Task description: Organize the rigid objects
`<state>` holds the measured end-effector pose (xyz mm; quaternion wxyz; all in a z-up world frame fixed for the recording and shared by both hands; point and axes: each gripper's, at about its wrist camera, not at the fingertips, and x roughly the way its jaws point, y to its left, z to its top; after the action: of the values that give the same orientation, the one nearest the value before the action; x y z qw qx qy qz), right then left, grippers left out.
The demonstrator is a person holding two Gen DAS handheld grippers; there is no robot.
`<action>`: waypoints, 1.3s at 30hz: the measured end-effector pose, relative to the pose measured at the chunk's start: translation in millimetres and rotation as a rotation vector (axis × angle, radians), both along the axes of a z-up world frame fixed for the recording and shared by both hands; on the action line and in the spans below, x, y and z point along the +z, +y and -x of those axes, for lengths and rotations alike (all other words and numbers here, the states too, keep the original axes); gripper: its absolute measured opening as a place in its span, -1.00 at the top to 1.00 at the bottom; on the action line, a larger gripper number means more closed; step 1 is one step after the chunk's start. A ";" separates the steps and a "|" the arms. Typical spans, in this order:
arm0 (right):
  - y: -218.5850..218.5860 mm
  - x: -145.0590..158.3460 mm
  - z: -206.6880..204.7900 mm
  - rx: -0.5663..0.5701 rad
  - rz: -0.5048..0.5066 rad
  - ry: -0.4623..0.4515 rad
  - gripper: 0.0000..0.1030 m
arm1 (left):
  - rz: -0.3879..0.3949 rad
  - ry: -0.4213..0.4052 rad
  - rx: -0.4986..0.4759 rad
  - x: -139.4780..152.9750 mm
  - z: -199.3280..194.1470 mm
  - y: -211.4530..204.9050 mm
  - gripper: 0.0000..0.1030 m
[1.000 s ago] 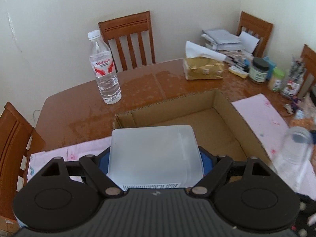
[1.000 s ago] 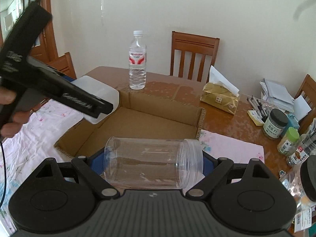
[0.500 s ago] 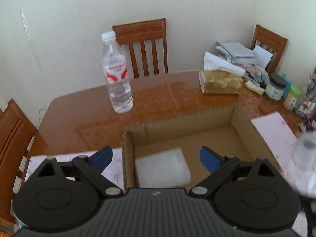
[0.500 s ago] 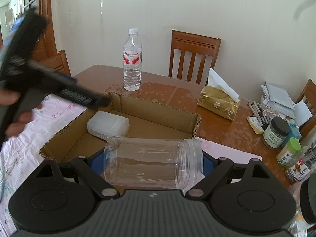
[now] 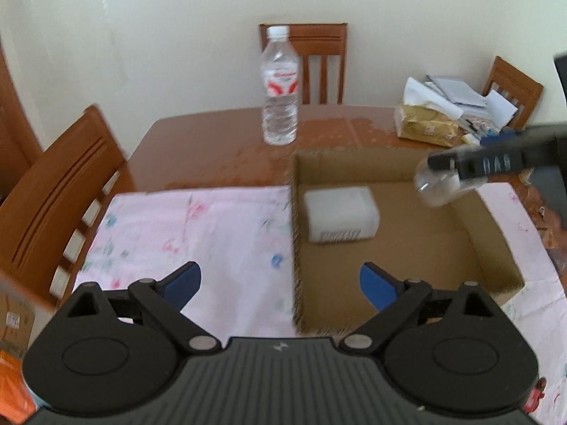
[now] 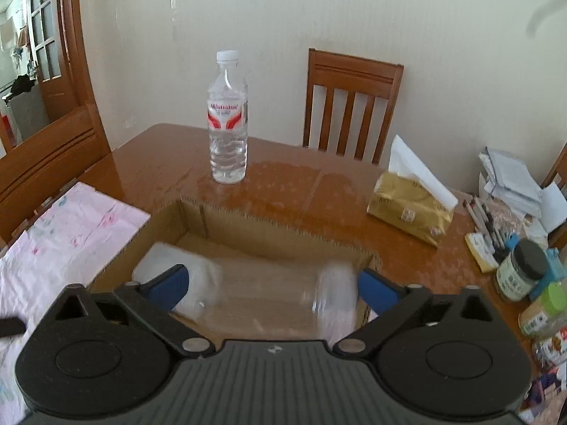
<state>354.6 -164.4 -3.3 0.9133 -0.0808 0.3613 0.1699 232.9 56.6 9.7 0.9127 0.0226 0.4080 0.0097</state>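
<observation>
While the wooden counter [image 6: 283, 191] carries a good deal of clutter, the work is centred on the open cardboard box [image 5: 496, 248] that lies on it, partly over a pink floral cloth [image 5: 184, 233]. A white rectangular container [image 5: 342, 214] is seen lying on the box floor against the left wall. A clear plastic jar [image 6: 280, 297] is on its side between the blue pads of the right gripper [image 6: 271, 285], over the near part of the box; it is blurred, and the pads stand clear of both ends. That gripper's jaws have just been opening to their widest, so the jar is judged released, not held. The left gripper [image 5: 280, 281] is wide open as well, having just been opening, with nothing between its pads; it hangs over the box's left wall and the cloth.

The jar is judged light, stiff and smooth-walled, likely to roll on its side and to slip under a weak hold; the ribbed neck or the ends would give the surest purchase. The white container looks light and boxy, easily taken across its flat sides.

In the left wrist view the jar is shown from outside, below the right gripper's dark body and over the box's far right corner, which the right wrist view cannot give. A water bottle [image 6: 227, 120] stands beyond the box in both, while a dark-lidded jar [image 6: 521, 271] and green-lidded jar [image 6: 545, 308] are shown only by the right.
</observation>
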 end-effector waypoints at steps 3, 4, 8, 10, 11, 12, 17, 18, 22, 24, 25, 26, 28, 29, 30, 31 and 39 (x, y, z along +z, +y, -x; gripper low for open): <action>5.7 5.8 2.6 -0.006 0.012 -0.025 -1.00 | -0.006 0.014 0.022 -5.8 10.2 7.2 -0.87; 6.2 7.6 5.6 -0.010 0.013 -0.029 -1.00 | -0.011 0.016 0.029 -7.1 13.0 9.3 -0.87; 3.3 9.9 23.6 -0.025 -0.003 -0.028 -1.00 | -0.012 0.017 0.038 -9.2 22.4 15.4 -0.87; 0.3 9.2 33.8 -0.035 -0.006 -0.023 -1.00 | -0.010 0.015 0.033 -11.0 26.1 17.4 -0.87; -1.8 8.3 39.9 -0.043 -0.011 -0.019 -1.00 | -0.007 0.017 0.029 -12.2 27.5 17.6 -0.87; -4.0 7.2 47.0 -0.050 -0.014 -0.016 -1.00 | -0.004 0.021 0.024 -13.7 28.4 18.3 -0.87; -16.2 1.0 83.3 -0.114 0.003 -0.013 -1.00 | -0.001 0.016 -0.014 -20.4 38.0 18.6 -0.87; -18.9 -0.8 91.5 -0.135 0.007 -0.008 -1.00 | 0.001 0.013 -0.026 -21.5 40.3 18.7 -0.87; -26.4 -6.8 123.8 -0.217 0.024 -0.004 -1.00 | 0.013 0.028 -0.081 -29.0 45.5 20.7 -0.87; -30.0 -11.1 138.6 -0.277 0.030 0.001 -1.00 | 0.014 0.036 -0.115 -33.4 48.0 20.9 -0.87; -31.4 -13.5 145.2 -0.305 0.031 0.007 -1.00 | 0.011 0.041 -0.137 -36.3 49.2 21.0 -0.87; -32.9 -16.6 151.9 -0.334 0.029 0.017 -1.00 | 0.008 0.048 -0.155 -39.1 50.2 21.0 -0.87; -35.4 -23.2 166.3 -0.395 0.021 0.038 -1.00 | 0.005 0.062 -0.197 -45.5 53.3 21.6 -0.87; -36.4 -25.8 172.3 -0.418 0.019 0.047 -1.00 | 0.005 0.073 -0.221 -49.2 55.1 21.9 -0.87; -37.3 -29.4 180.1 -0.447 0.020 0.053 -1.00 | 0.006 0.082 -0.242 -52.9 57.6 22.4 -0.87; -37.8 -33.3 187.7 -0.476 0.027 0.061 -1.00 | 0.008 0.090 -0.260 -56.4 59.3 23.0 -0.87; -38.8 -66.2 241.1 -0.663 0.063 0.129 -1.00 | 0.014 0.162 -0.367 -90.4 73.4 27.0 -0.87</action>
<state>113.5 -203.3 -69.4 0.8911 0.0237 0.4301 -0.1429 159.5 83.6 -80.7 0.8635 0.0907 0.4690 -0.1616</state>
